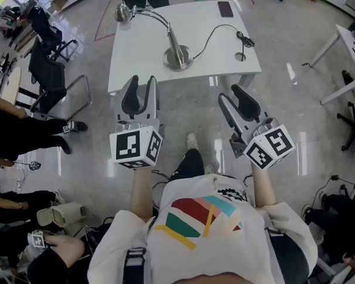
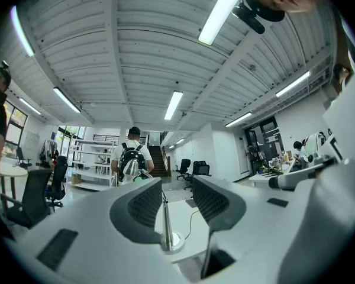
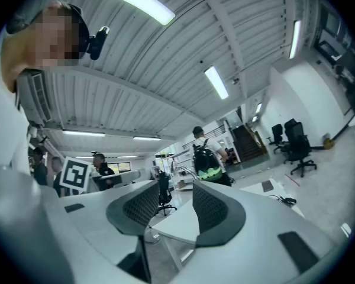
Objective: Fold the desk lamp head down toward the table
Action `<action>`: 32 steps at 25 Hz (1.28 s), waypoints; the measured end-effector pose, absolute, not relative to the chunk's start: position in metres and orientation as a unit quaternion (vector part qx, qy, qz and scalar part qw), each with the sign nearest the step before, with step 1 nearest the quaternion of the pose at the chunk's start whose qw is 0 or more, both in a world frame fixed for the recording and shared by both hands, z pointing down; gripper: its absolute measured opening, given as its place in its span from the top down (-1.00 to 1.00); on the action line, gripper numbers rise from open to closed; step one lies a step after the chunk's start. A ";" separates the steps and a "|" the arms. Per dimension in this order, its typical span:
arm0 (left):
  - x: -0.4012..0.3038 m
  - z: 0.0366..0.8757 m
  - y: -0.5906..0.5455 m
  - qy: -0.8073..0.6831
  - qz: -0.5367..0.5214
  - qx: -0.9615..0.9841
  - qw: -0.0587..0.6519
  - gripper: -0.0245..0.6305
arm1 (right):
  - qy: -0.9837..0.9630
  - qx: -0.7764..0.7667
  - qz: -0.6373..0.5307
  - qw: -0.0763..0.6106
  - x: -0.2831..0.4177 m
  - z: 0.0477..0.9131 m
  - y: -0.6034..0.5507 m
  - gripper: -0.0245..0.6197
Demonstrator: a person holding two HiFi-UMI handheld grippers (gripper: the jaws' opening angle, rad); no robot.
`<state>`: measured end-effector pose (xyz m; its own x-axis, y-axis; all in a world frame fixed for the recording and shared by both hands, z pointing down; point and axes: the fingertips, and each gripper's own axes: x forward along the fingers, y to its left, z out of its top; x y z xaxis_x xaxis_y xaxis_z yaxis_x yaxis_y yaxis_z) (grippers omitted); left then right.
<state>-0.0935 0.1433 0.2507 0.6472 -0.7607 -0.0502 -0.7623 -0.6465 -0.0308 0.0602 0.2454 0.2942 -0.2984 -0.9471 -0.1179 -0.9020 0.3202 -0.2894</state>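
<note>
The silver desk lamp (image 1: pixel 176 55) stands on the white table (image 1: pixel 136 58). Its gooseneck curves up and left to the head (image 1: pixel 123 12), which is raised above the table's far left corner. Both grippers hover over the floor in front of the table, apart from the lamp. My left gripper (image 1: pixel 141 92) is open and empty; in the left gripper view its jaws (image 2: pixel 176 203) frame the lamp's stem (image 2: pixel 165 226) far ahead. My right gripper (image 1: pixel 235 101) is also open and empty, and in its own view (image 3: pixel 176 209) it faces the table's corner (image 3: pixel 177 226).
A black cable (image 1: pixel 216 34) runs from the lamp's base to the right, and a dark phone (image 1: pixel 225 9) lies at the table's far edge. A person with a backpack (image 2: pixel 133 155) stands behind the table. Office chairs (image 1: pixel 47 70) stand at the left, another desk (image 1: pixel 349 58) at the right.
</note>
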 end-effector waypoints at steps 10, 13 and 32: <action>-0.065 0.223 -0.031 0.428 0.011 -0.900 0.085 0.30 | 0.880 -0.474 0.008 0.034 0.051 0.239 0.062 0.36; -0.063 0.222 -0.079 0.430 -0.002 -0.899 0.084 0.30 | 0.899 -0.438 0.004 0.002 0.039 0.230 -0.005 0.36; -0.052 0.238 -0.158 0.467 -0.013 -0.884 0.010 0.53 | 0.960 -0.243 -0.019 -0.137 -0.002 0.286 -0.150 0.79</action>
